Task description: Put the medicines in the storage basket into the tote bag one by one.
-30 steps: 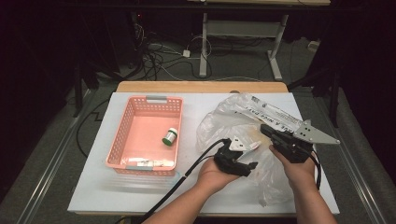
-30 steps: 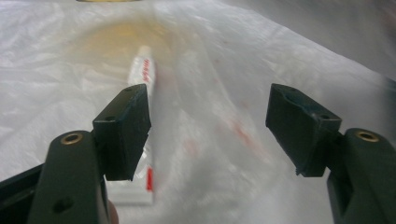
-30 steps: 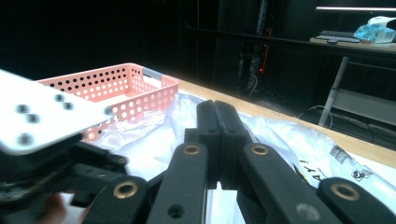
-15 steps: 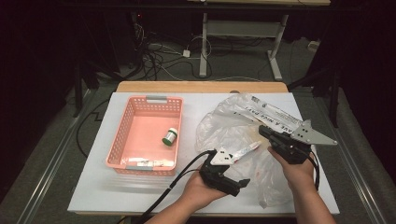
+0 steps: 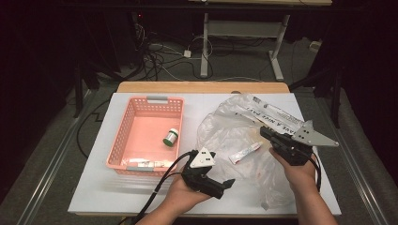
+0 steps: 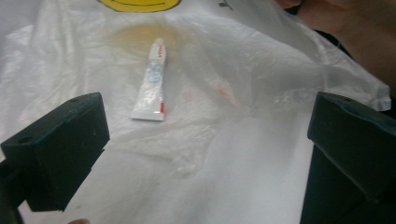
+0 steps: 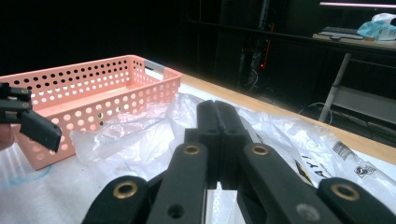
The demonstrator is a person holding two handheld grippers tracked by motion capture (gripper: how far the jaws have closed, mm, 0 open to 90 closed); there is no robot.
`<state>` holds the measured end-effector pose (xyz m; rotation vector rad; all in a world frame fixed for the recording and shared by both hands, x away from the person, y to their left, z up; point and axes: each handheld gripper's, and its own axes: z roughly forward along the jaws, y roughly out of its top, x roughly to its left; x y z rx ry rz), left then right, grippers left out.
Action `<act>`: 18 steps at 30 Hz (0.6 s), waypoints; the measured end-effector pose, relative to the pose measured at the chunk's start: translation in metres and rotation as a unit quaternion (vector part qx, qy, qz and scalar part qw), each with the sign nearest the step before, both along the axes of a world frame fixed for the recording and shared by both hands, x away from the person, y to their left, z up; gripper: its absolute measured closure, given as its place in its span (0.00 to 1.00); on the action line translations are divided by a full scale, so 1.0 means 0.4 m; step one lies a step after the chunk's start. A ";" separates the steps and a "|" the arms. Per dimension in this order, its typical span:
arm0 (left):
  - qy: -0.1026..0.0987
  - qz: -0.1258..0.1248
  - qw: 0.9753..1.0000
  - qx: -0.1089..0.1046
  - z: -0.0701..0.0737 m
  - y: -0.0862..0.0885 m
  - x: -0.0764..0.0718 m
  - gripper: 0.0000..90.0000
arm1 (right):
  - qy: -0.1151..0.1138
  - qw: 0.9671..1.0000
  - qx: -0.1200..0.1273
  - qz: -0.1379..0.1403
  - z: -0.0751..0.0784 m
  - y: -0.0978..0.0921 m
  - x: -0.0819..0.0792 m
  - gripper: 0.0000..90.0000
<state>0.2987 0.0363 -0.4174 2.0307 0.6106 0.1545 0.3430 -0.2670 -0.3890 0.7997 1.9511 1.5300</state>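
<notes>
While spread wide and empty, left gripper [image 5: 224, 186] faces a small white tube [image 6: 152, 85] lying ahead on the clear plastic bag [image 5: 225, 129]; right gripper [image 5: 265, 134] pinched closed on that bag.

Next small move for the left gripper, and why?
Probably ease the left gripper forward toward the tube. Its jaws stand wide open and the tube lies ahead of them inside the clear plastic bag, while the right gripper is shut, apparently on the bag's plastic.
</notes>
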 end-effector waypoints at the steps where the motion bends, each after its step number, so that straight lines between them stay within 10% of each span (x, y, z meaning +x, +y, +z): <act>1: 0.000 0.003 1.000 0.000 0.000 0.006 0.002 0.00 | 0.000 1.000 -0.001 0.000 0.000 0.000 0.000 1.00; 18: -0.006 0.066 0.998 0.006 0.013 0.148 0.021 0.00 | 0.001 1.000 -0.003 0.001 -0.004 0.000 -0.003 1.00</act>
